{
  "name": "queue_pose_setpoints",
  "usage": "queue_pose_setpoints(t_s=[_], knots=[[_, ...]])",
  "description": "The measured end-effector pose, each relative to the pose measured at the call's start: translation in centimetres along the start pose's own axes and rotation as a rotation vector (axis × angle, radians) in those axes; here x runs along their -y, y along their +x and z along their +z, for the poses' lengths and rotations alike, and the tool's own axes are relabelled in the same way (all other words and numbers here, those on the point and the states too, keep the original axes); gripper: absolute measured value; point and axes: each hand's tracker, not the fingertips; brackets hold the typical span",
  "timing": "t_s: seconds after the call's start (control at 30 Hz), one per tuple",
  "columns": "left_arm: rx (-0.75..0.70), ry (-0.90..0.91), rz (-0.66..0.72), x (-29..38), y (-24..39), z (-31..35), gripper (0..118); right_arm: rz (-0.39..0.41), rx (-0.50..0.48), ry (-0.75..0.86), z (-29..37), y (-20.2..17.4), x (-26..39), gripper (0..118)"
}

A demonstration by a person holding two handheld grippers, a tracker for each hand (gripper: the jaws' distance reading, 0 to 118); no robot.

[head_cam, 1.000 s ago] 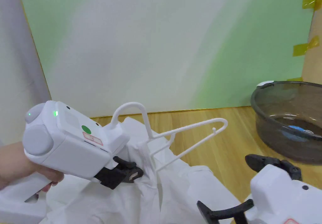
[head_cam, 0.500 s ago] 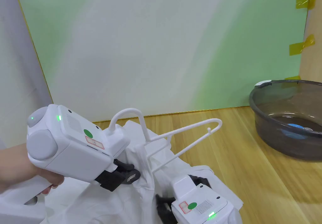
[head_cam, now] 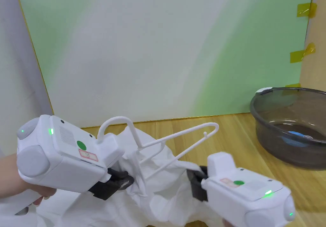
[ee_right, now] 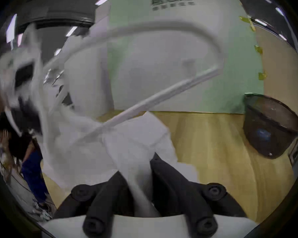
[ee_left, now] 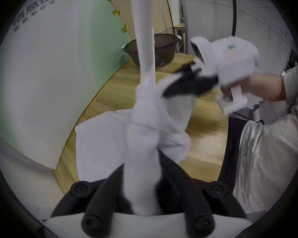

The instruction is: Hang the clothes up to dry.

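A white plastic hanger (head_cam: 178,138) sits partly inside a white garment (head_cam: 159,199) that lies on the wooden table (head_cam: 235,135). My left gripper (head_cam: 122,182) is shut on the garment's bunched collar around the hanger's neck (ee_left: 144,155). The hanger's bar (ee_left: 144,35) rises straight ahead in the left gripper view. My right gripper (head_cam: 194,186) is shut on a fold of the garment (ee_right: 138,157) just right of the hanger, whose long arm (ee_right: 144,104) crosses above it. The right gripper (ee_left: 179,87) also shows blurred in the left gripper view.
A dark translucent basin (head_cam: 273,141) stands at the back right of the table, with something blue inside. A green and white board (head_cam: 159,46) closes off the far edge. A person (ee_right: 24,147) stands far off to the left in the right gripper view.
The right gripper came in from the lower right, where it was open, and has shut on the garment beside the hanger. The left gripper with the hanger has drifted slightly down and left.
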Motion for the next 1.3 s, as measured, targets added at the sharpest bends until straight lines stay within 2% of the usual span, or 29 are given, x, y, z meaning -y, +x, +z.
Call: queue_pose_setpoints(t_s=[0.07, 0.2, 0.27, 0.3, 0.4, 0.5, 0.63, 0.73, 0.83, 0.97, 1.17, 1.3], knots=[[-0.025, -0.001, -0.063, -0.1, 1.0, 0.0, 8, -0.104, -0.006, 0.021, 1.1, 3.4, -1.8, 2], [-0.019, 0.02, -0.068, -0.5, 2.3, -1.3, 8, -0.234, -0.001, 0.002, 2.3, 8.9, -3.5, 2], [-0.023, 0.021, -0.07, -1.1, 2.8, -2.5, 7, -0.273, 0.047, -0.014, 2.8, 10.6, -3.7, 2], [-0.031, 0.011, -0.082, -1.2, 3.1, -3.2, 7, -0.263, 0.078, -0.013, 3.1, 11.0, -3.7, 2], [-0.041, 0.01, -0.1, -1.5, 3.3, -4.7, 7, -0.306, 0.077, -0.027, 4.0, 11.6, -3.3, 2], [-0.01, -0.012, -0.081, -1.8, 2.8, -5.7, 8, -0.257, 0.114, -0.035, 4.7, 11.1, -3.2, 2], [-0.027, -0.018, -0.055, -1.7, 2.3, -6.5, 8, -0.258, 0.102, -0.015, 5.7, 10.6, -4.2, 2], [-0.039, -0.034, -0.049, -2.0, 2.0, -7.0, 8, -0.176, 0.049, 0.06, 7.2, 8.0, -7.1, 2], [-0.033, -0.041, -0.009, -2.7, 1.4, -7.2, 7, -0.129, -0.021, 0.144, 8.7, 5.1, -11.4, 2], [-0.028, 0.021, 0.063, -3.8, 0.0, -5.8, 7, -0.037, -0.072, 0.218, 10.2, 1.7, -15.8, 2], [-0.034, 0.096, 0.125, -4.5, -1.8, -2.4, 7, 0.022, -0.072, 0.227, 11.3, 0.6, -16.1, 2], [-0.038, 0.124, 0.131, -4.4, -2.1, -0.8, 7, 0.161, -0.106, 0.15, 11.2, 0.5, -13.9, 2]])
